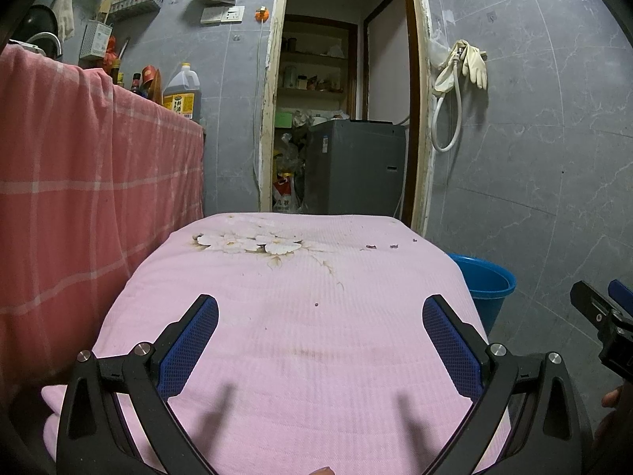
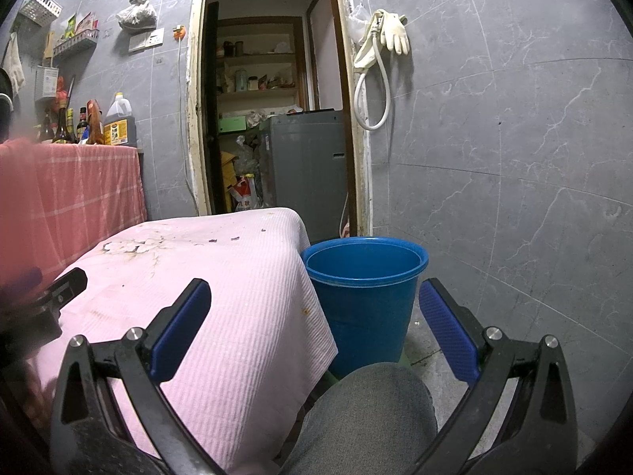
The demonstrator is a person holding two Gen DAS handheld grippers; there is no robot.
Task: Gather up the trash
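A small table under a pink cloth (image 1: 300, 316) with a flower print fills the left wrist view. Small dark purple scraps (image 1: 372, 246) lie near its far right edge, and one speck (image 1: 316, 304) sits mid-cloth. My left gripper (image 1: 320, 308) hovers open above the near half of the cloth, nothing between its blue pads. A blue bucket (image 2: 364, 277) stands on the floor right of the table; its visible inside looks empty. My right gripper (image 2: 314, 297) is open, spanning the table's right corner and the bucket. The scraps (image 2: 235, 238) also show on the far cloth.
A counter draped in red checked cloth (image 1: 79, 182) stands left, with bottles and an oil jug (image 1: 182, 91) on top. Behind the table an open doorway (image 1: 340, 118) shows a grey appliance and shelves. A grey-clad knee (image 2: 368, 407) sits below the right gripper. Tiled wall rises at the right.
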